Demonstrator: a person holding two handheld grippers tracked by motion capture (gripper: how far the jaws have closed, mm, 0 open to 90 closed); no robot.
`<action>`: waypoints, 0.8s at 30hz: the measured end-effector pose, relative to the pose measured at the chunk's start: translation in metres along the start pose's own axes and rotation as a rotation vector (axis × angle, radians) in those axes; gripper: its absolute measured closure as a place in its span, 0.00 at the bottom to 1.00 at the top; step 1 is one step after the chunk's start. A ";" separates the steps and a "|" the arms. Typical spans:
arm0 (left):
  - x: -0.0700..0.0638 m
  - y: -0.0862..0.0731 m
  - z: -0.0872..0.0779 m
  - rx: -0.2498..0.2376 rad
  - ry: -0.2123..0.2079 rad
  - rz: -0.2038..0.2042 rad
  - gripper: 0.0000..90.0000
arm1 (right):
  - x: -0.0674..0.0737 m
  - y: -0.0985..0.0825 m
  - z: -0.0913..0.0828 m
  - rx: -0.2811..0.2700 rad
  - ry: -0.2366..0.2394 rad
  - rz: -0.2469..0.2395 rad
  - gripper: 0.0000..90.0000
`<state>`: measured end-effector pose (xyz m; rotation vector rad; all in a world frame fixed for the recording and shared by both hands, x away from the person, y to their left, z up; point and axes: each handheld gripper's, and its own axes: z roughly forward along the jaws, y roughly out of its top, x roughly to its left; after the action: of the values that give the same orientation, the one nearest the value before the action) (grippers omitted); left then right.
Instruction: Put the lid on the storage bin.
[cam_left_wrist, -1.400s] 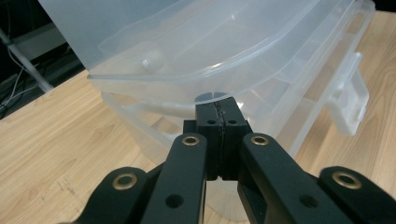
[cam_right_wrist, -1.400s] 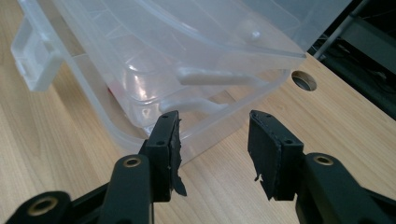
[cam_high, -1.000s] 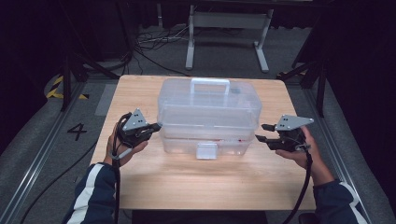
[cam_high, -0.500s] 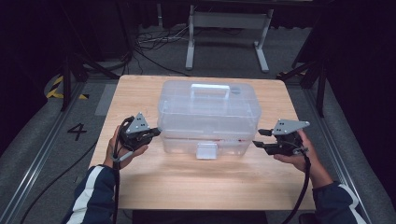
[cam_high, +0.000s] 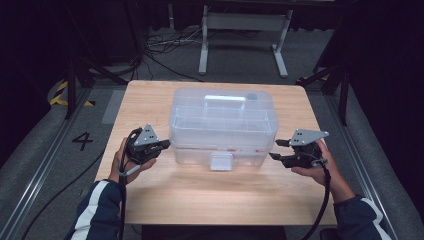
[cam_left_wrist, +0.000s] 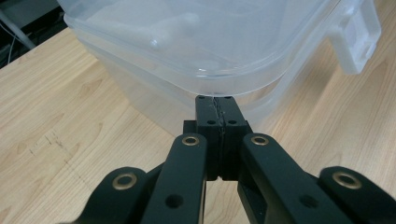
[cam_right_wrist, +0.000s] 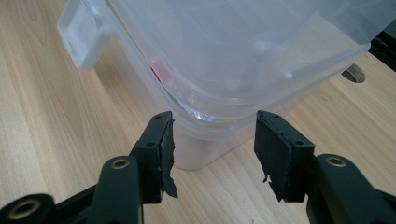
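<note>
A clear plastic lidded box with a top handle stands mid-table, its white front latch facing me. My left gripper is at the box's near-left corner. In the left gripper view its jaws are shut with nothing between them, tips right at the box's lid rim. My right gripper is at the near-right corner. Its jaws stand open and have just been opening. The box's corner lies just ahead of the gap, and the pads are clear of it.
The wooden table has bare space in front of the box and to both sides. Something red and some foil show faintly inside the box. Behind the table stand a metal frame and floor cables.
Both hands have eased slightly toward the table's near edge. The box has stayed put.
</note>
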<state>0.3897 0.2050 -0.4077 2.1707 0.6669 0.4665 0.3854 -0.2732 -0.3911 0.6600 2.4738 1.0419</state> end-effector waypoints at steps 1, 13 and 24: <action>0.000 0.000 0.000 0.000 0.000 0.000 1.00 | 0.000 0.000 0.000 0.000 0.000 0.000 0.54; -0.001 -0.008 0.001 0.010 0.008 -0.014 1.00 | 0.001 0.000 0.002 0.004 -0.010 -0.003 0.54; -0.010 -0.012 -0.002 0.040 0.026 0.030 0.93 | 0.003 -0.002 -0.003 0.037 -0.042 -0.031 0.53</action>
<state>0.3767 0.2070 -0.4168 2.2181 0.6636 0.5019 0.3807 -0.2743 -0.3915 0.6457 2.4645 0.9634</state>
